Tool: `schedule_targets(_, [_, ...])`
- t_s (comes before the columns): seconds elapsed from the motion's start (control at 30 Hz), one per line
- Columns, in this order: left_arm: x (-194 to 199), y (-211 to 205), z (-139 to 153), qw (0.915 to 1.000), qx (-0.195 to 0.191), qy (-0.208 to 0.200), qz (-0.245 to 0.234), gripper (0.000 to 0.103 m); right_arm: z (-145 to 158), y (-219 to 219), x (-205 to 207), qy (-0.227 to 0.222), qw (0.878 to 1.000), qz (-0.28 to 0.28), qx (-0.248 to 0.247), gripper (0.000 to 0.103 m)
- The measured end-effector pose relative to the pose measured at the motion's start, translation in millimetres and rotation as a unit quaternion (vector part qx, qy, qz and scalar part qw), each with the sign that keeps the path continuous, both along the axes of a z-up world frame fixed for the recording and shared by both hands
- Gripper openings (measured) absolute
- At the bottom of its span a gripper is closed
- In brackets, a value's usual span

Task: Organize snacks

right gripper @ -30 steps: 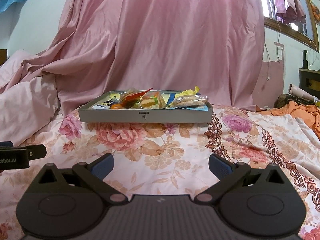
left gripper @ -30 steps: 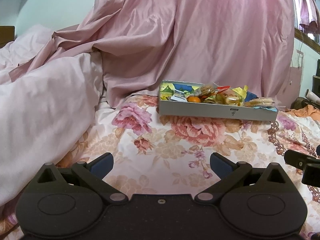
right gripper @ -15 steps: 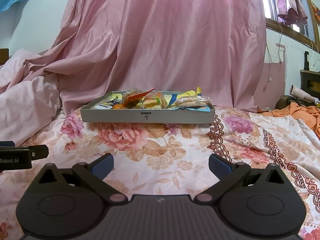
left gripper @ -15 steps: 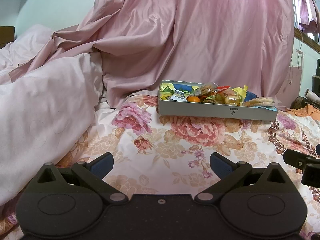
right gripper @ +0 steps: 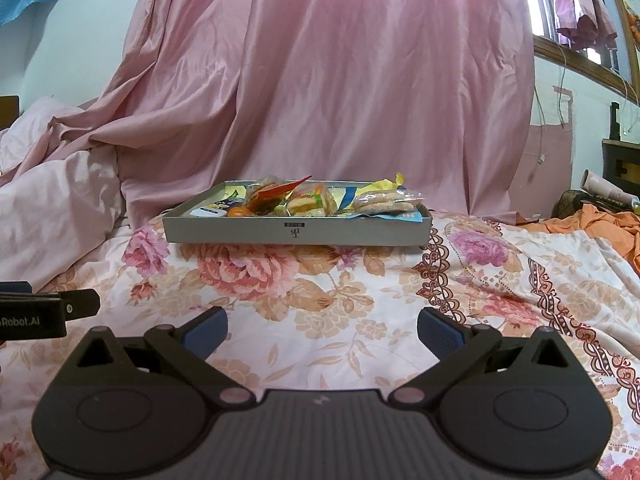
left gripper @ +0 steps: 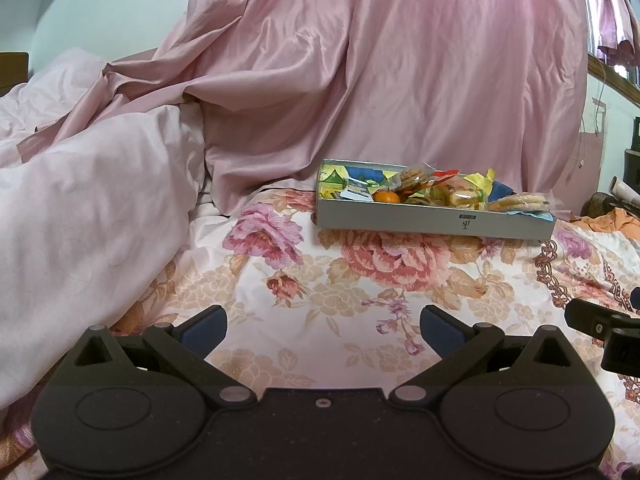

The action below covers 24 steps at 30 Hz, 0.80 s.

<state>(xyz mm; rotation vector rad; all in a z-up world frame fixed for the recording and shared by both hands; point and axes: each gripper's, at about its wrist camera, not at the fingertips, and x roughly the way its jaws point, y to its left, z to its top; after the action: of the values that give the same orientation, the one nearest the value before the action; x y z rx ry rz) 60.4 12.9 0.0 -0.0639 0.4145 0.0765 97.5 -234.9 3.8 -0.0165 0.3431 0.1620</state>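
A shallow grey box (left gripper: 432, 222) (right gripper: 296, 234) sits on the floral bedspread, well ahead of both grippers. It holds several wrapped snacks: a pack of round biscuits (left gripper: 520, 201) (right gripper: 386, 199) at its right end, a small orange fruit (left gripper: 387, 197) (right gripper: 239, 211), yellow and red wrappers. My left gripper (left gripper: 323, 326) is open and empty, low over the bedspread. My right gripper (right gripper: 322, 328) is open and empty too, facing the box's long side. Each gripper's tip shows at the edge of the other's view.
A pink curtain (right gripper: 320, 80) hangs behind the box. A pale pink duvet (left gripper: 80, 208) is heaped on the left. Orange cloth (right gripper: 592, 222) and clutter lie at the far right. Floral bedspread (right gripper: 320, 292) lies between the grippers and the box.
The right gripper has drifted slightly, so the box sits a little right in its view. The left view is nearly unchanged. Both grippers stay open.
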Motion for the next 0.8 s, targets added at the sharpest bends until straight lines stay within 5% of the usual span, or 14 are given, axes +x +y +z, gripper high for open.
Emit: schedule_targets(0.8, [-0.3,-0.5,-0.3,1.0000,0.000,0.000,0.000,0.102,0.7,1.9,-0.7,0.001,1.000,-0.001,0.000,0.103])
